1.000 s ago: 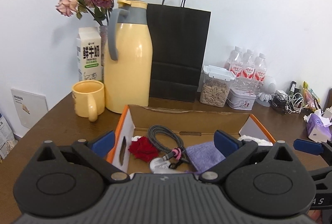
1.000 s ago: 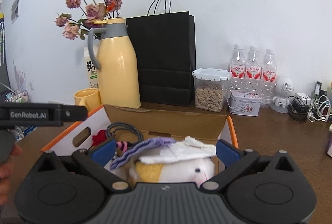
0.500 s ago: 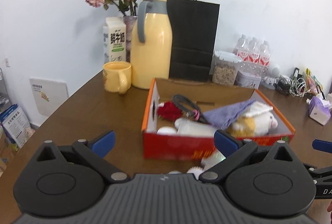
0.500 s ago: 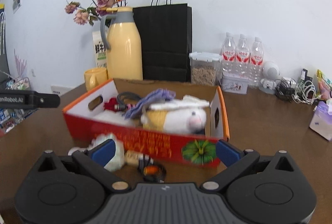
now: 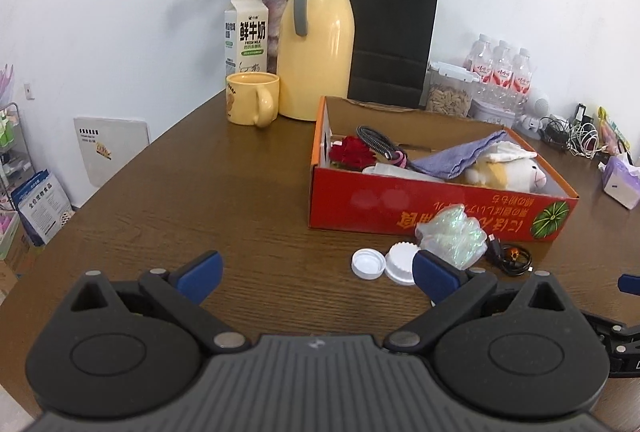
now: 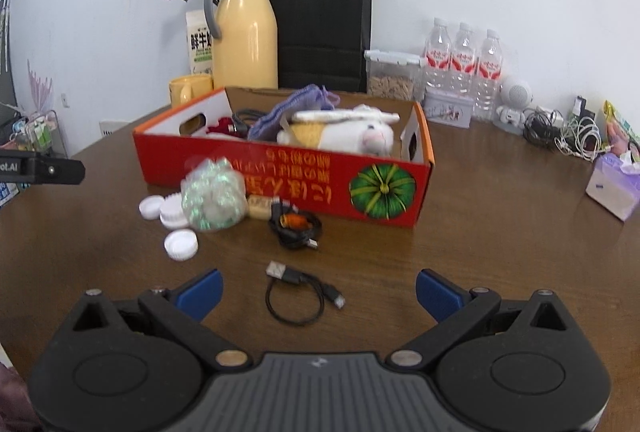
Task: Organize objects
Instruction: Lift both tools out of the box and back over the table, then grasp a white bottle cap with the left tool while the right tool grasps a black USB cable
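Sitting on the brown wooden table [image 6: 500, 232] is the red cardboard box [image 6: 304, 184], already packed with a white plush toy [image 6: 352, 136], a purple cloth [image 6: 288, 112], a red rose [image 5: 350, 152] and a coiled grey cable [image 5: 376, 140]. Just in front of the box a few loose bits are left out: an iridescent plastic wrapper [image 6: 212, 198], three white bottle caps [image 6: 181, 244], a bundled black cable with an orange tie [image 6: 296, 224] and, nearer, a short black USB cable [image 6: 298, 292]. The right gripper [image 6: 318, 292] is held wide open with that USB cable lying between its blue pads [image 6: 200, 294]. The left gripper [image 5: 316, 274] is spread open too, nothing gripped, over bare table left of the caps. Behind the box a yellow thermos [image 5: 316, 48], yellow mug [image 5: 252, 98], milk carton [image 5: 247, 32] and black paper bag [image 5: 390, 40] can be seen
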